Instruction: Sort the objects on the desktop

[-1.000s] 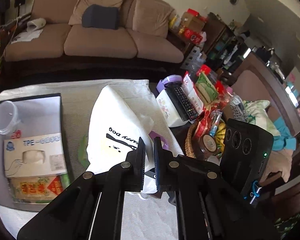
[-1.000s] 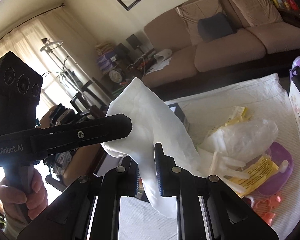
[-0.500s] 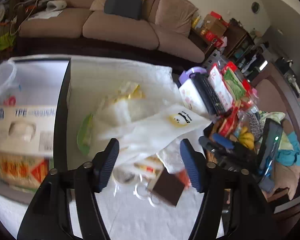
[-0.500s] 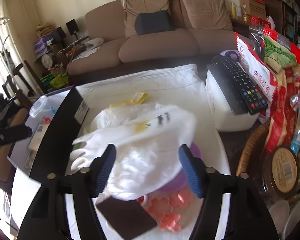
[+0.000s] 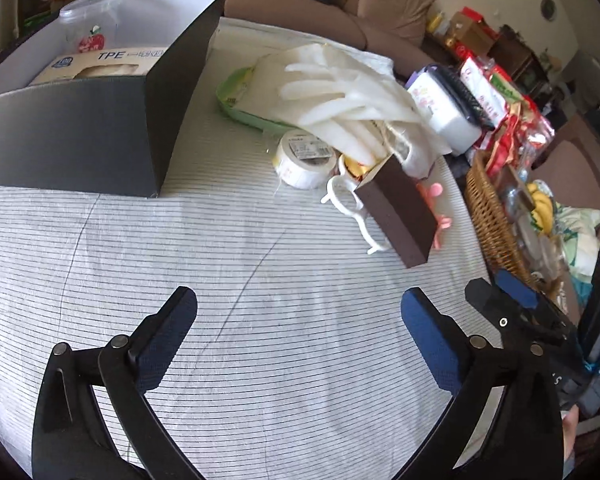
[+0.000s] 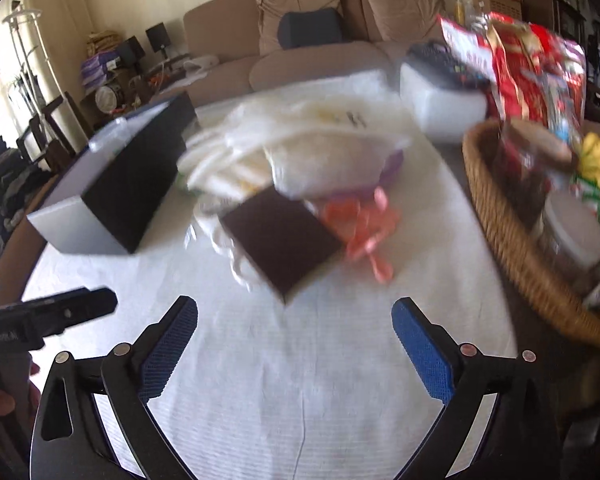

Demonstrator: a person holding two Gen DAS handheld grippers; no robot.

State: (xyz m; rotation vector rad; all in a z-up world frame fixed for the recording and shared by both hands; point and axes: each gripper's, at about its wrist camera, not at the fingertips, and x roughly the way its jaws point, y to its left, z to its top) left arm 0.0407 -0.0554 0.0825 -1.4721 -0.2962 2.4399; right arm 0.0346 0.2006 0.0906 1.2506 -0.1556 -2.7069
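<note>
A heap of small objects lies mid-table: white plastic gloves and a white bag (image 5: 340,92), a tape roll (image 5: 305,157), a brown block (image 5: 396,216), a white ringed holder (image 5: 346,200), pink clips (image 5: 436,216) and a green tray (image 5: 244,100). The right wrist view shows the bag (image 6: 320,136), the brown block (image 6: 280,236) and the pink clips (image 6: 364,228), blurred. My left gripper (image 5: 298,332) is open and empty above the cloth in front of the heap. My right gripper (image 6: 294,336) is open and empty too.
A black box (image 5: 100,120) at the left holds a TPE glove carton (image 5: 108,64) and a clear cup (image 5: 88,24). A wicker basket (image 5: 496,216) with snacks and bananas stands at the right edge. A white box with a remote (image 5: 448,108) sits behind the heap.
Both grippers opened and let go of the white bag, which dropped onto the heap. Both then pulled back and down toward the near table.
</note>
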